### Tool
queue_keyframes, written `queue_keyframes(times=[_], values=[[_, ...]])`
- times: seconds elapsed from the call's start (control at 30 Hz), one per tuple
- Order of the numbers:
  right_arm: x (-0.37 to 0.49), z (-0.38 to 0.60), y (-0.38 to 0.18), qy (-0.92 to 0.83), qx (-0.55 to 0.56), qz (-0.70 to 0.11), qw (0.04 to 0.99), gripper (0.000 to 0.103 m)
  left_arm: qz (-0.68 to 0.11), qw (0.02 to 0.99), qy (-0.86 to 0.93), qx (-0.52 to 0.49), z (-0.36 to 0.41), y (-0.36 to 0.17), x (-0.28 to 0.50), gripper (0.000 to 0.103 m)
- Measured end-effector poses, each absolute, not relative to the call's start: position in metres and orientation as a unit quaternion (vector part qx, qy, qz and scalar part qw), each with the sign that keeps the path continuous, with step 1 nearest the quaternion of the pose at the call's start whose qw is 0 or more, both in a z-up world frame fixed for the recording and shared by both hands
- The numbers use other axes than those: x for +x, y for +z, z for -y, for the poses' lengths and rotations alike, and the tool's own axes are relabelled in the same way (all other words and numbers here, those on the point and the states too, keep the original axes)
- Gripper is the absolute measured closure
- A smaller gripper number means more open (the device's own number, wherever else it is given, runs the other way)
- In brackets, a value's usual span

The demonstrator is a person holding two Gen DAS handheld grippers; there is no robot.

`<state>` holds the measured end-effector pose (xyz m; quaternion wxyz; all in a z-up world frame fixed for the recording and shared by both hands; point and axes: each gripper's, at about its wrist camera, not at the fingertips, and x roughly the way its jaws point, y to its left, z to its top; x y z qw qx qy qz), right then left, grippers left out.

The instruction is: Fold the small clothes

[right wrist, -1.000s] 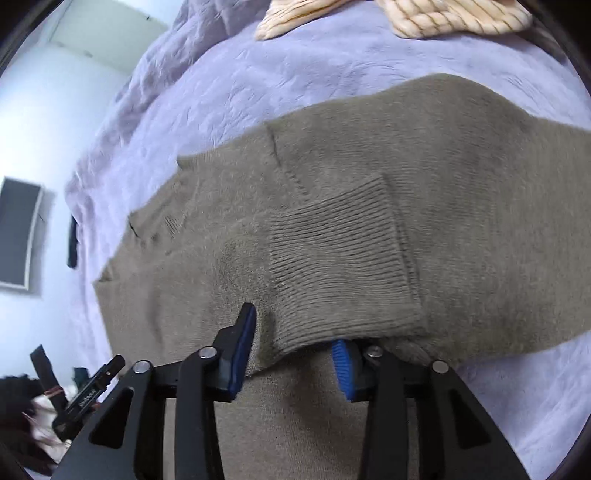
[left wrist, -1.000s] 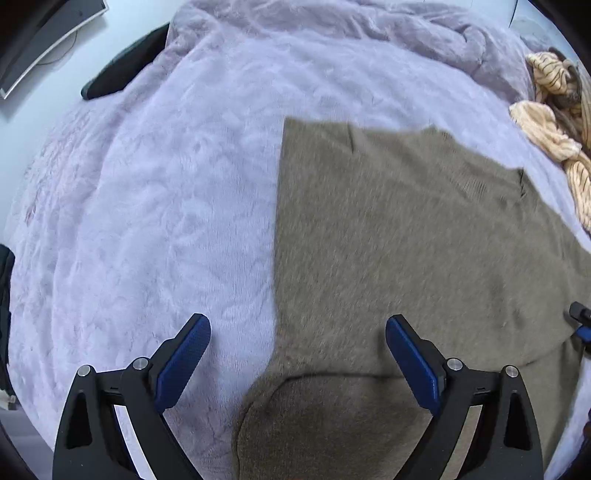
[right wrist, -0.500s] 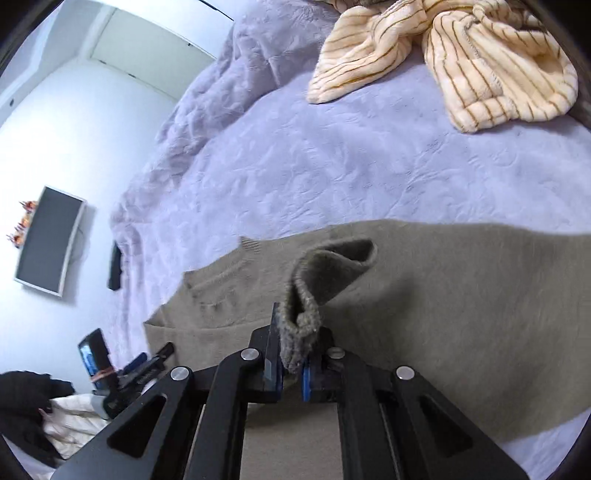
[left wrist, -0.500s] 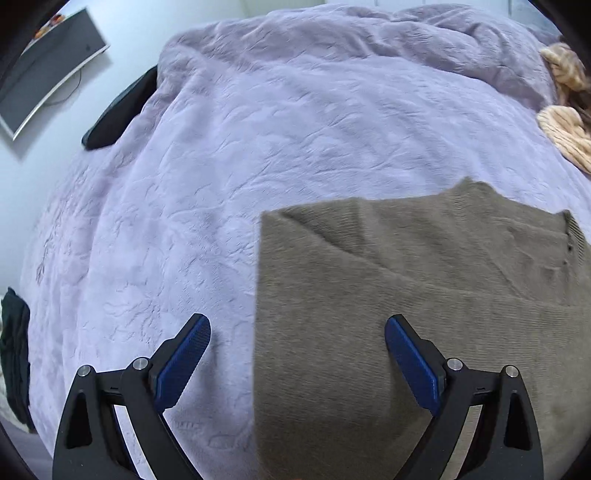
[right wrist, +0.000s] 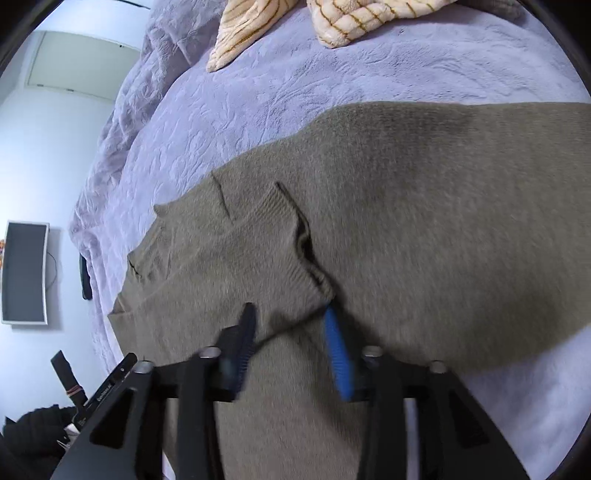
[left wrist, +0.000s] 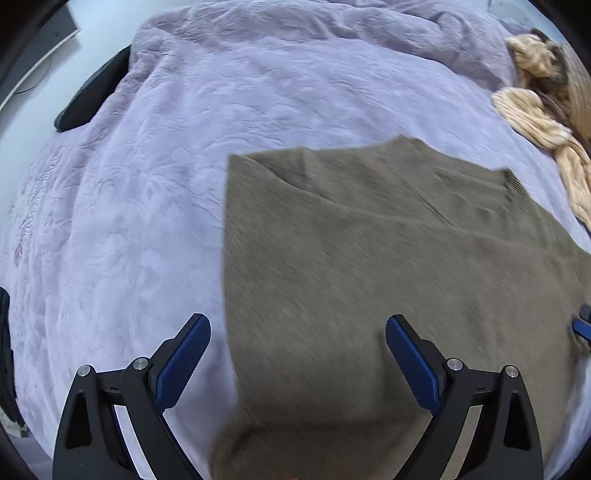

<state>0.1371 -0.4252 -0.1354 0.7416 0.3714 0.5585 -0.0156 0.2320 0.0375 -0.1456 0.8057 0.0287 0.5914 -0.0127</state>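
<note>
Half a second back we had the right gripper [right wrist: 291, 332] pinched on the ribbed cuff [right wrist: 291, 254] of the olive sweater [right wrist: 424, 221], lifted off the cloth. Now its jaws have just been opening: the blue pads [right wrist: 338, 354] stand apart, and the cuff lies released on the sweater body, its tip just ahead of the pads, not pressed. The left gripper [left wrist: 297, 354] is wide open as before, hovering over the sweater's straight left edge, holding nothing.

The sweater lies flat on the lavender bedspread [left wrist: 147, 184], sleeve folded across the body, knit fine, cuff ribbed, one dark fold line beside it. A cream striped garment [right wrist: 347, 22] lies well apart, farther up the bed.
</note>
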Motion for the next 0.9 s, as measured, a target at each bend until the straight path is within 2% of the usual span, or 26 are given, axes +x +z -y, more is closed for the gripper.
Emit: queue_keyframes(times=[0.07, 0.13, 0.23, 0.53, 0.9], values=[[0.127, 0.417, -0.129, -0.016, 0.358, -0.567, 0.742, 0.035, -0.601, 0.798, -0.026, 0.036, -0.024, -0.142, 0.218, 0.007], [0.114, 0.411, -0.123, -0.018, 0.344, -0.575, 0.742, 0.035, -0.611, 0.789, -0.038, 0.042, -0.009, -0.141, 0.206, 0.007], [0.096, 0.405, -0.119, -0.015, 0.339, -0.59, 0.733, 0.026, -0.623, 0.779, -0.054, 0.039, 0.014, -0.138, 0.186, 0.007], [0.035, 0.405, -0.121, -0.027, 0.338, -0.616, 0.711, 0.026, -0.641, 0.759, -0.093, 0.066, 0.078, -0.125, 0.147, 0.007], [-0.013, 0.453, -0.127, -0.066, 0.38, -0.597, 0.704, 0.026, -0.654, 0.738, -0.124, 0.112, 0.146, -0.132, 0.13, 0.007]])
